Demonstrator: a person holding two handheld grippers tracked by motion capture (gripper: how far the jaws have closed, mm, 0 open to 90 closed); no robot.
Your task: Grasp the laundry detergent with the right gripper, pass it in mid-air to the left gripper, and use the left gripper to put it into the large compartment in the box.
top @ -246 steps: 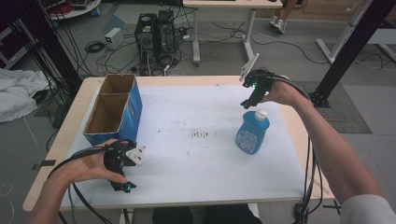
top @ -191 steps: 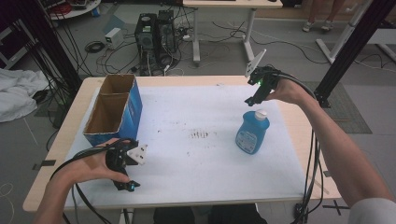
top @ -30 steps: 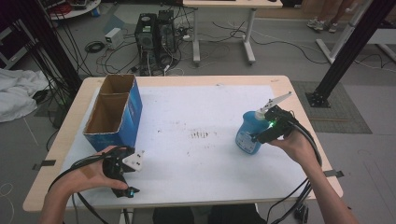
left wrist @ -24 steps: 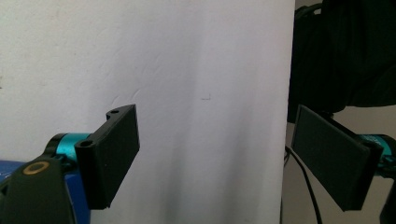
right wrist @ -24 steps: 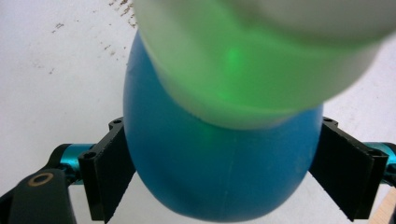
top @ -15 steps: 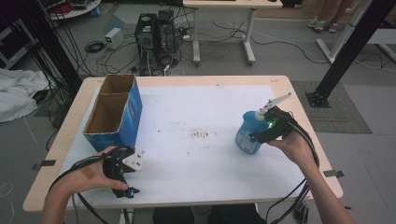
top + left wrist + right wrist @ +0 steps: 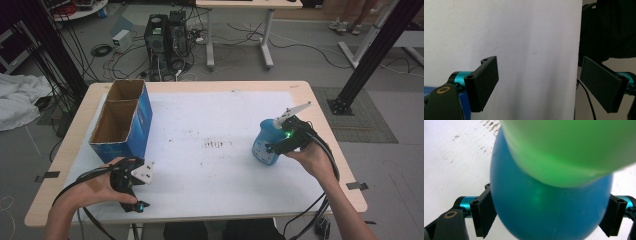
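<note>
A blue plastic bottle [image 7: 264, 144] with a pale cap stands upright on the right of the white table cover [image 7: 210, 115]. My right gripper [image 7: 272, 148] reaches it from the right. In the right gripper view the bottle [image 7: 544, 207] fills the gap and both black pads [image 7: 484, 217] lie against its sides. These jaws have just been closing on it. My left gripper [image 7: 133, 199] rests near the front left edge, pointing down at the cover. It is open with nothing between its pads [image 7: 485, 82].
An open blue cardboard box [image 7: 122, 125] stands at the left rear of the wooden table [image 7: 200, 86]. A patch of brown specks [image 7: 215, 145] marks the cover's middle. Computers, cables and black frame legs stand on the floor behind.
The right gripper came from behind the bottle down to its right side and now has its jaws around it. The bottle and the left gripper have kept their places.
</note>
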